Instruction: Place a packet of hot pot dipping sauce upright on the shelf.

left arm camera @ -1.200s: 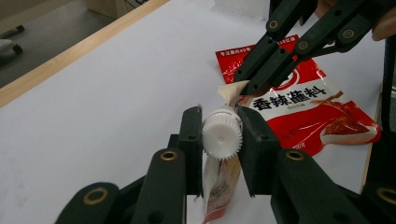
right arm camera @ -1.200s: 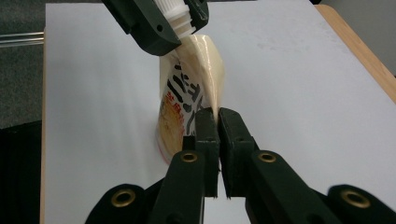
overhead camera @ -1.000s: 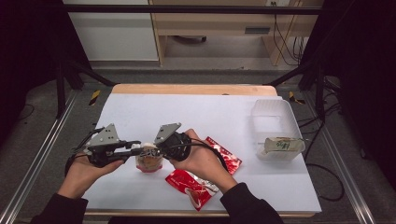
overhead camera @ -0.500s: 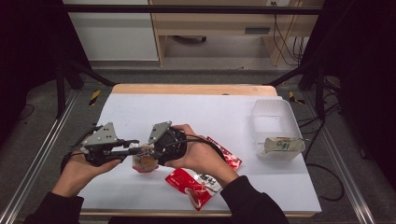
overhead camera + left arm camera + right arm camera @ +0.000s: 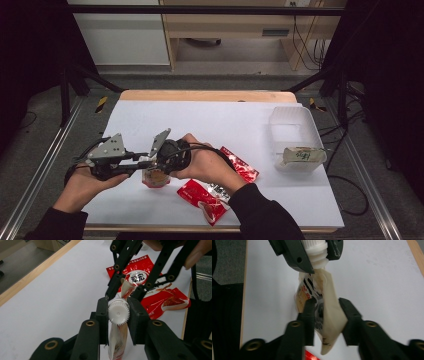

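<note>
Pinching the pouch (image 5: 117, 340) cap, left gripper (image 5: 118, 312) fingers; right gripper (image 5: 328, 315) fingers closing on its body.

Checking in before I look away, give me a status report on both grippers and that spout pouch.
Left gripper shut on white ribbed cap. Right gripper, jaws just closing, around spout pouch body. Red sauce packets beside, not in the way.

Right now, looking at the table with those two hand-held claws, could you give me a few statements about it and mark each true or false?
1. The left gripper clamps the pouch's white cap. True.
2. The right gripper grips a red packet. False: its jaws straddle the spouted pouch.
3. The clear bin holds one packet. True.
4. The red packets lie inside that bin. False: they lie on the table.
</note>
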`<state>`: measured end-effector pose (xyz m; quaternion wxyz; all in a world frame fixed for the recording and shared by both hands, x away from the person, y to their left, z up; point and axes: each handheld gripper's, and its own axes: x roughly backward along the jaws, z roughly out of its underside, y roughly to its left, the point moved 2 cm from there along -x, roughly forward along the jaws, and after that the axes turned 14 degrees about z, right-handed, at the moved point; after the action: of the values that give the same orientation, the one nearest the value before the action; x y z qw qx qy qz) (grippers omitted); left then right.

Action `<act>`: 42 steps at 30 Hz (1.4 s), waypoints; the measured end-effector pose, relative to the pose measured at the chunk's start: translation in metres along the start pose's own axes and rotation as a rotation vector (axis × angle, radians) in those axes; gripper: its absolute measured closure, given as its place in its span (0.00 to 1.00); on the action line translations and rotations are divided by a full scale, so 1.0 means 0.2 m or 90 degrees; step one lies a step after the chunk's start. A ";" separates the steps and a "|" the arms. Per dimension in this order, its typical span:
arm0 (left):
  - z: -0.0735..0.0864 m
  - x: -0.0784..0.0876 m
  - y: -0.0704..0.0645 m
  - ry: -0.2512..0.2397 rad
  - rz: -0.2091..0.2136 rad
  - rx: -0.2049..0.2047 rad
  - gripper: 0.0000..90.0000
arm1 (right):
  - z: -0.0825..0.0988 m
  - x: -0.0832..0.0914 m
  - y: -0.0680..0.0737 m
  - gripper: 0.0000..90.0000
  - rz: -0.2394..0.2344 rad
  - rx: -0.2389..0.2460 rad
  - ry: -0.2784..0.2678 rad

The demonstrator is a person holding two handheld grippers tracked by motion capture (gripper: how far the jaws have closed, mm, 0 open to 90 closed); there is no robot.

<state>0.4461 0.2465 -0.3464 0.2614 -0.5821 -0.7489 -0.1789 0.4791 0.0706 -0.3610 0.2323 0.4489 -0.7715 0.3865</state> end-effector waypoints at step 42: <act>0.56 -0.09 0.00 -0.114 -0.146 0.162 0.09 | 0.15 0.37 -0.35 0.97 0.112 0.036 0.031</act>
<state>0.4285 0.2967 -0.4477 0.2436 -0.4687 -0.8471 -0.0588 0.5031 -0.0124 -0.3008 0.2038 0.3763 -0.7907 0.4378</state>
